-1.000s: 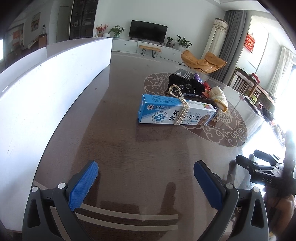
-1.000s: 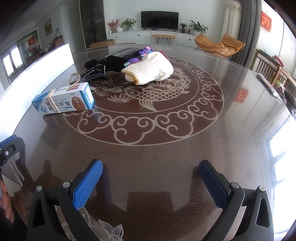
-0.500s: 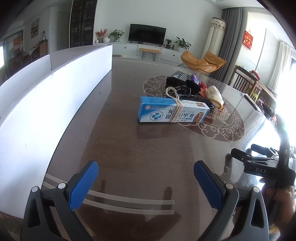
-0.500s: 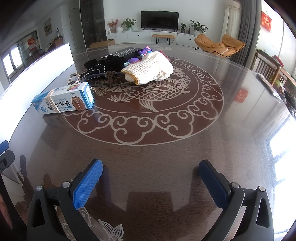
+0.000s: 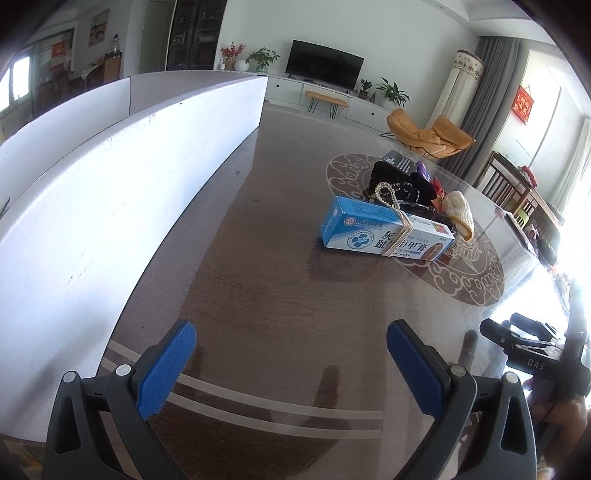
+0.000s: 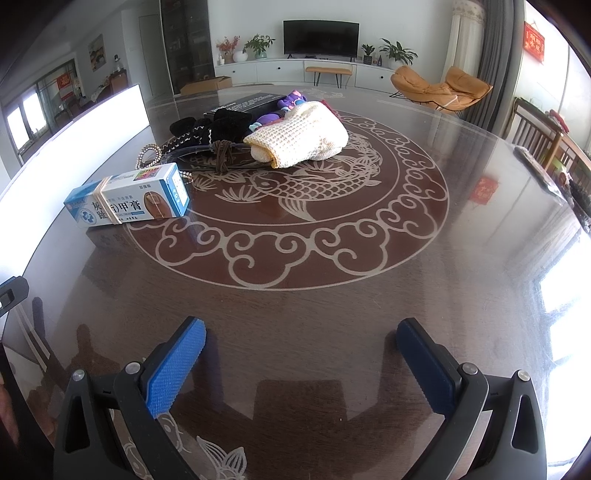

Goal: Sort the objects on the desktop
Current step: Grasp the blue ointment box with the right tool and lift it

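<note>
A blue and white box [image 6: 127, 201] bound with a rubber band lies on the dark glossy surface [image 6: 332, 314], left of its fish emblem. Behind it sits a pile: black cloth [image 6: 214, 127], beads [image 6: 147, 155], cream knit pouch [image 6: 299, 134]. Both tools, left [image 5: 291, 354] and right [image 6: 301, 354], gape wide, empty. A white panel [image 5: 92, 192] lines the left; television [image 6: 320, 32] far.

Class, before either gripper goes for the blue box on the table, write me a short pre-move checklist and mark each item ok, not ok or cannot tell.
1. Left gripper jaws wide open, empty: ok.
2. Right gripper jaws wide open, empty: ok.
3. Box lies flat on the table, apart from both grippers: ok.
4. Bare table between left gripper and box: ok.
5. Box clear of neighbours: not ok; bead string lies right behind it.
6. Rubber band tight around box: cannot tell.
</note>
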